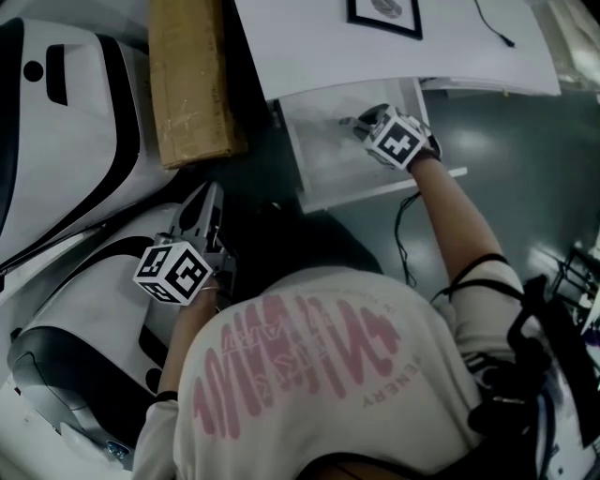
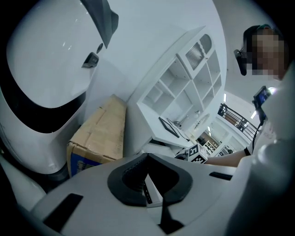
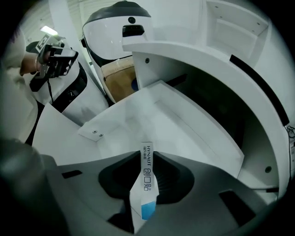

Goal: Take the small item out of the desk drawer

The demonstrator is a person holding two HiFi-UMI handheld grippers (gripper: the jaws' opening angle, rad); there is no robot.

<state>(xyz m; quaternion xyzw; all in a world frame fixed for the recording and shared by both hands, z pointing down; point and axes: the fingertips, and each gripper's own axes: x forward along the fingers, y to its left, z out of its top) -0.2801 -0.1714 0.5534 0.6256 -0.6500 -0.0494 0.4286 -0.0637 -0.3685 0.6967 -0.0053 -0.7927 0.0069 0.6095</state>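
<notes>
The white desk drawer (image 1: 323, 173) stands pulled out from under the desk top (image 1: 309, 56). My right gripper (image 1: 364, 122) reaches down into it from the right. In the right gripper view a small white packet (image 3: 146, 184) with dark print and a blue patch stands upright between the jaws, pinched and slightly bent, above the bare drawer floor (image 3: 184, 133). My right gripper (image 3: 147, 156) is shut on it. My left gripper (image 1: 208, 202) hangs away from the drawer at the lower left, its tips (image 2: 147, 156) together with nothing held.
A cardboard box (image 1: 190, 80) lies left of the drawer, beside large white and black rounded shells (image 1: 56, 141). A framed picture (image 1: 384, 14) lies on the desk top. A dark cable (image 1: 403, 234) hangs below the drawer front. A white shelf unit (image 2: 184, 87) stands behind the desk.
</notes>
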